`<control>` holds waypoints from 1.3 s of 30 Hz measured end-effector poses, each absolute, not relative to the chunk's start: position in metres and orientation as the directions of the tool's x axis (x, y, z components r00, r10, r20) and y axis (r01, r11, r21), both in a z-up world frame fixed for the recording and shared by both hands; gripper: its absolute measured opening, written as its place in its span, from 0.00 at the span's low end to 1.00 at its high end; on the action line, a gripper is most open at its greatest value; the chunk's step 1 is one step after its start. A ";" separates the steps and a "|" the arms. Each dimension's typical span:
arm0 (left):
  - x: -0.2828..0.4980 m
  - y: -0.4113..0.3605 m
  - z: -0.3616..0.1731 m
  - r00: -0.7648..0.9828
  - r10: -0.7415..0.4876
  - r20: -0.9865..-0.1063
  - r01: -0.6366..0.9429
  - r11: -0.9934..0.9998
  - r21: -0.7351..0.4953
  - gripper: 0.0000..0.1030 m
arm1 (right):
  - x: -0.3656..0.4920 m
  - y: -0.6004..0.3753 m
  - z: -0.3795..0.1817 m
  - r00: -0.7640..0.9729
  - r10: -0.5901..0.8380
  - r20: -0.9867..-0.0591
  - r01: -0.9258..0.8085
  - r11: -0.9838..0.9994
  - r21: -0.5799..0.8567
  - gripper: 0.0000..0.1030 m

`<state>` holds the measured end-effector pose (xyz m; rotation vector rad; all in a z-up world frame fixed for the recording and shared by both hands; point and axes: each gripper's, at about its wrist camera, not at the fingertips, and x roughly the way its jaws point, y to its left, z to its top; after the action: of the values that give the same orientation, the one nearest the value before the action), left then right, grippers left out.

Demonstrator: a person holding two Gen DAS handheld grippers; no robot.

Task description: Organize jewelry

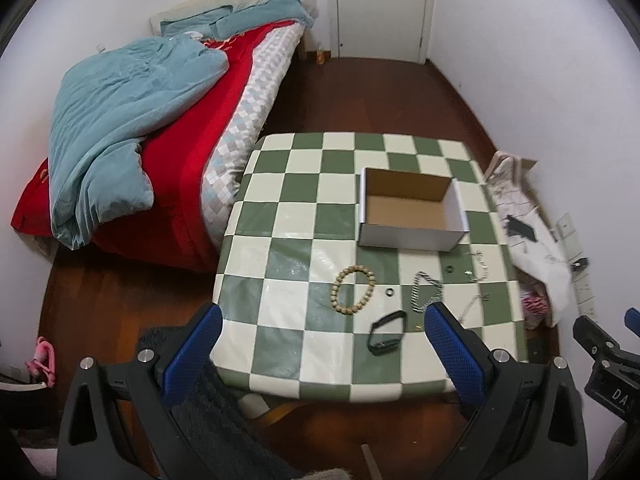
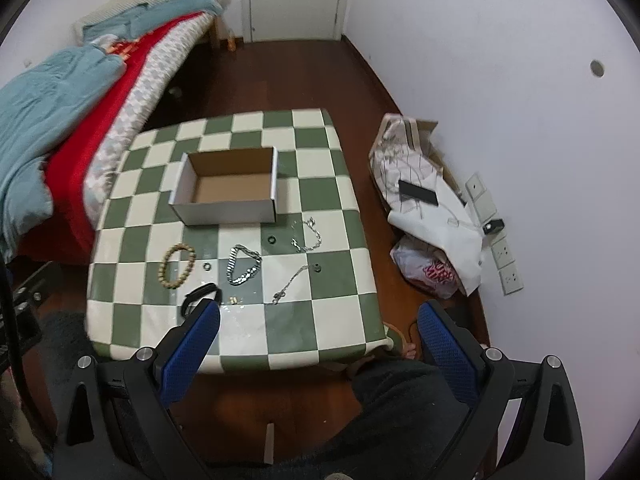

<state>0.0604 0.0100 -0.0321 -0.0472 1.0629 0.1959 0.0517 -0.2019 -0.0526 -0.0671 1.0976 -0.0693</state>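
Both the left tongs (image 1: 323, 350) and right tongs (image 2: 319, 346) hang apart and unloaded above the tabletop (image 2: 328, 312), apparently because the scattered jewelry (image 2: 244, 266) awaits collection into the bare box (image 2: 224, 212).

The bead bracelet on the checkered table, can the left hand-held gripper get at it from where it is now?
Probably yes. The bead bracelet lies flat in the open, apart from the other pieces, and the left hand-held gripper is open, holds nothing, and has only bare table ahead of it.

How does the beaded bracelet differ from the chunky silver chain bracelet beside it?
The beaded bracelet is tan, made of round beads, and lies as an open ring; the silver chain bracelet is shiny metal links, folded into a narrower, kinked loop. The beads lie farther left. Both rest flat on the checkered table, outside the empty box.
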 end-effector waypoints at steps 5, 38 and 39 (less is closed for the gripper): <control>0.089 0.016 -0.070 0.425 0.168 -0.889 -0.182 0.978 0.097 1.00 | 0.089 -0.206 -0.099 0.384 -0.074 -0.921 0.044 0.997 -0.062 0.97; 0.210 -0.074 -0.254 0.164 0.156 -0.974 0.170 0.968 0.183 0.83 | 0.194 -0.213 -0.312 0.204 -0.067 -0.977 0.172 0.985 -0.031 0.12; 0.211 -0.075 -0.256 0.164 0.160 -0.973 0.176 0.966 0.188 0.83 | 0.193 -0.216 -0.313 0.204 -0.069 -0.977 0.176 0.984 -0.032 0.12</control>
<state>0.2106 -0.0753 -0.2557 0.2833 1.4120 -0.0114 0.1930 -0.2161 -0.3131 0.0932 1.3549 -0.1713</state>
